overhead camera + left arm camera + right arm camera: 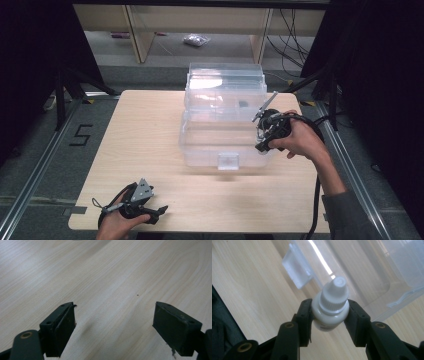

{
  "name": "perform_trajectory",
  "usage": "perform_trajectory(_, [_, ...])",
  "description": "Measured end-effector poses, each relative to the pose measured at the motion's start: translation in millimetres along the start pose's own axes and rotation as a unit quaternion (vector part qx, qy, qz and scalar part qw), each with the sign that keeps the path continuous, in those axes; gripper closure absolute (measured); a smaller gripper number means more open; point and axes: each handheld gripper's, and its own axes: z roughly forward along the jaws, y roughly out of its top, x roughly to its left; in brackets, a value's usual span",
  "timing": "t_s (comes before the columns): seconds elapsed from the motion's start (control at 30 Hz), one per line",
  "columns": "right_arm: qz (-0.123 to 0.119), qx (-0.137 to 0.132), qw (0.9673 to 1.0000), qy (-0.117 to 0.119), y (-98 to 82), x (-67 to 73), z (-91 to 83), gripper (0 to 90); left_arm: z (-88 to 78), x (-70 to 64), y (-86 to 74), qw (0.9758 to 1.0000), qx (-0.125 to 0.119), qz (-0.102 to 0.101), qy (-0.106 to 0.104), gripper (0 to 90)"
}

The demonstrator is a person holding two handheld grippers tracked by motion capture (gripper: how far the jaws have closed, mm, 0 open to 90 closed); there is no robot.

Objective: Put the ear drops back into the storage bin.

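A small white dropper bottle [331,308] with a ribbed white cap is clamped between the pads of my right gripper [329,312], its cap pointing away from the camera. In the high view the right gripper [263,140] hangs over the right front part of a clear plastic storage box [210,132] that stands open, lid tilted up at the back. The box's front latch [297,269] lies just beyond the bottle. My left gripper [161,212] rests at the table's near left edge, jaws open over bare wood [110,290] with nothing between them.
The light wooden table [145,140] has free surface left of the box and along the front. Black stand legs flank the table on both sides. Shelving and cables stand on the floor behind it. A small dark item [243,104] lies inside the box.
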Motion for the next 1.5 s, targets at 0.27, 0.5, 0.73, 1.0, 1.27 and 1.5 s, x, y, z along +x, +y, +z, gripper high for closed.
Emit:
perform_trajectory(0.27, [0.051,0.016,0.9986,0.001,5.2,-8.1,5.6,60.1,-0.1,0.1,0.0,1.0,0.001,0.001,-0.001,17.5])
perform_trajectory(0.5, [0.036,0.011,0.9993,0.001,7.3,-27.0,16.0,60.2,0.4,-0.3,-0.4,1.0,-0.003,-0.001,0.001,17.5])
perform_trajectory(0.73, [0.052,0.014,0.9985,0.005,7.1,-39.6,27.8,60.2,0.2,-0.2,-0.4,1.0,-0.003,0.0,0.001,17.5])
perform_trajectory(1.0, [0.066,0.019,0.9976,0.01,12.3,-48.2,40.1,60.1,0.4,-0.3,-0.4,1.0,-0.003,-0.001,0.0,17.5])
perform_trajectory(1.27, [0.076,0.024,0.9967,0.016,18.0,-57.6,55.0,60.2,0.7,-0.4,-0.5,1.0,-0.005,-0.003,-0.001,17.5])
perform_trajectory(1.5, [0.091,0.034,0.9952,0.017,20.5,-65.1,68.5,60.1,0.2,0.0,-0.3,1.0,-0.003,0.002,0.0,17.5])
